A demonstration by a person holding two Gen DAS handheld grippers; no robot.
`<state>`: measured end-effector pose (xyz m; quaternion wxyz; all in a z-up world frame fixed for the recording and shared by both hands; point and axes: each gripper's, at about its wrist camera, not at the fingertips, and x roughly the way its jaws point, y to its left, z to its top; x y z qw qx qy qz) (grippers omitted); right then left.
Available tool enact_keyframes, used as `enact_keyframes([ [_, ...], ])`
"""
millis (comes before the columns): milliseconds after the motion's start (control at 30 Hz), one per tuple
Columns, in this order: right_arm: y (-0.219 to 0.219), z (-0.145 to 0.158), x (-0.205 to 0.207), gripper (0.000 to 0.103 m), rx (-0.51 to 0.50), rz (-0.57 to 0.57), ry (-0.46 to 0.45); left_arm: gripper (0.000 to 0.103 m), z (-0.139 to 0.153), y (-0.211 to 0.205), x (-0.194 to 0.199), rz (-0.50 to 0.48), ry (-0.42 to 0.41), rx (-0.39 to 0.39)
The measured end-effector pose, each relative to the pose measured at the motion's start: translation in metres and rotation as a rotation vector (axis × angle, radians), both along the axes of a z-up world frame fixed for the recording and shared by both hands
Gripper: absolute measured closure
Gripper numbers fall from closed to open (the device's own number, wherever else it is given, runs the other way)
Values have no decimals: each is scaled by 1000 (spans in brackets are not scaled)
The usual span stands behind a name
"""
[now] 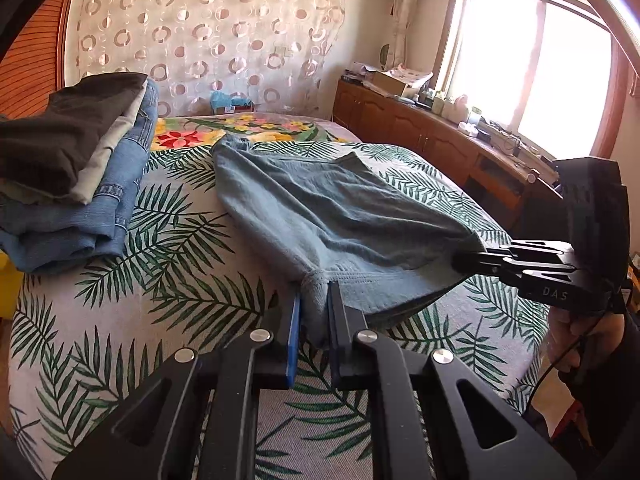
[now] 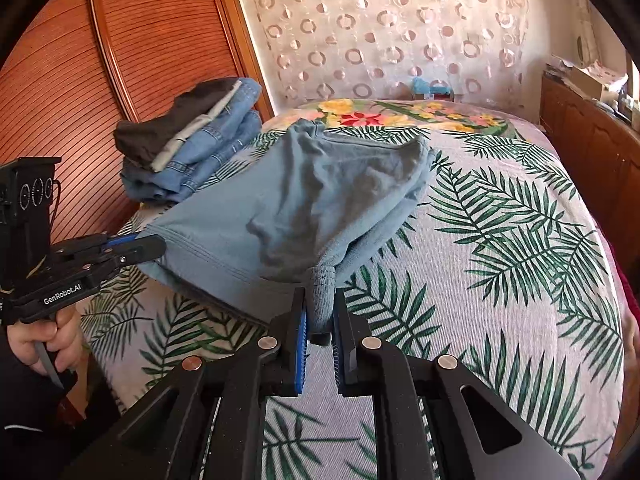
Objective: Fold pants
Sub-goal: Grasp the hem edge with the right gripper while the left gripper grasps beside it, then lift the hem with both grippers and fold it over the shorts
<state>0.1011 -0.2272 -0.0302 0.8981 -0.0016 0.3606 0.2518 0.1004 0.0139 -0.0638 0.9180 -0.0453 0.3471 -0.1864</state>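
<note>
Grey-blue pants lie stretched across the leaf-print bed cover, the far end resting on the bed, the near edge lifted. My left gripper is shut on one near corner of the pants. My right gripper comes in from the right and is shut on the other near corner. In the right wrist view the pants hang between my right gripper and my left gripper at the left, both clamped on the hem.
A stack of folded jeans and dark clothes sits on the bed at the left, also in the right wrist view. A wooden cabinet with clutter runs under the window at the right. A wooden wardrobe stands left.
</note>
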Motion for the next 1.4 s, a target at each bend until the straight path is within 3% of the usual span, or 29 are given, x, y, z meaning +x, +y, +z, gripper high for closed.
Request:
enact_keyframes([
  [367,-9,13,-35,92,1,12,-20,90,11,0,-21,-20,-32,-6],
  [1400,-41,49,-85,92,27,11,-93,90,49,-12,-58,-64,-127,12],
])
